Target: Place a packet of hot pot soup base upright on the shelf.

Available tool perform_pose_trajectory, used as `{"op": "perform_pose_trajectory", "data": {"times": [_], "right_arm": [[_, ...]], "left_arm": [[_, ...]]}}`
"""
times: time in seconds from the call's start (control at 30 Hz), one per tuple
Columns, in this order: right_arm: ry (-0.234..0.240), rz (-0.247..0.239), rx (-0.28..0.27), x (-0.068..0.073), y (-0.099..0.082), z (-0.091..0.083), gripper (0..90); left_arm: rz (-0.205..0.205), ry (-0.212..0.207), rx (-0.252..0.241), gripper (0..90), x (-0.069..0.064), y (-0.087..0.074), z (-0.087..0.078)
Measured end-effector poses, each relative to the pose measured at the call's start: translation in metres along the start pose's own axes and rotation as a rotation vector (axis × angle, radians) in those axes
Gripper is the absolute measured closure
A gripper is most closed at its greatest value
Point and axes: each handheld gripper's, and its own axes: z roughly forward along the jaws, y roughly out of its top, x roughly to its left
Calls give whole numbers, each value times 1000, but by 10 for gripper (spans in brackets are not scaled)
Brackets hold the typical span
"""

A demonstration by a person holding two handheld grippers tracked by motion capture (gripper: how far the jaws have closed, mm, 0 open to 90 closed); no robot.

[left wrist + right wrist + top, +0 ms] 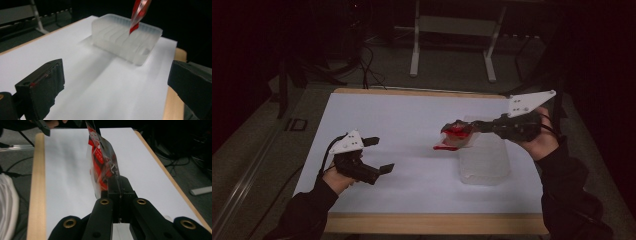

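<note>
Presently, largest to smallest:
Bench (377, 115): white-topped, mostly bare.
Container (484, 160): translucent ribbed box at 3 o'clock on the bench.
Left tongs (376, 155): gaping, empty, low at 8 o'clock.
Right tongs (464, 128): clamped on a red-and-clear packet (455, 134), held above the container.
Progress: packet lifted, likely bound for the container; not yet placed, release remaining.
</note>
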Motion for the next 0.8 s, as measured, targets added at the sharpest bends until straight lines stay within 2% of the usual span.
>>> {"op": "perform_pose_trajectory", "data": {"times": [0.1,0.2,0.33,0.53,0.67,0.8], "right_arm": [[-25,-4,12,-4,-7,-6,900],[-52,8,35,-10,-17,-12,900],[-80,25,57,-16,-30,-18,900],[-95,39,77,-26,-51,-21,900],[-102,45,95,-31,-63,-20,900],[-115,58,113,-35,-73,-18,900]], "left_arm": [[6,56,-1,9,2,-13,-1],[-13,83,12,9,6,-26,0],[-17,86,4,9,9,-41,-1],[-14,82,12,9,8,-59,-1],[-32,73,7,9,8,-64,1],[-22,74,7,9,8,-64,3]]}}
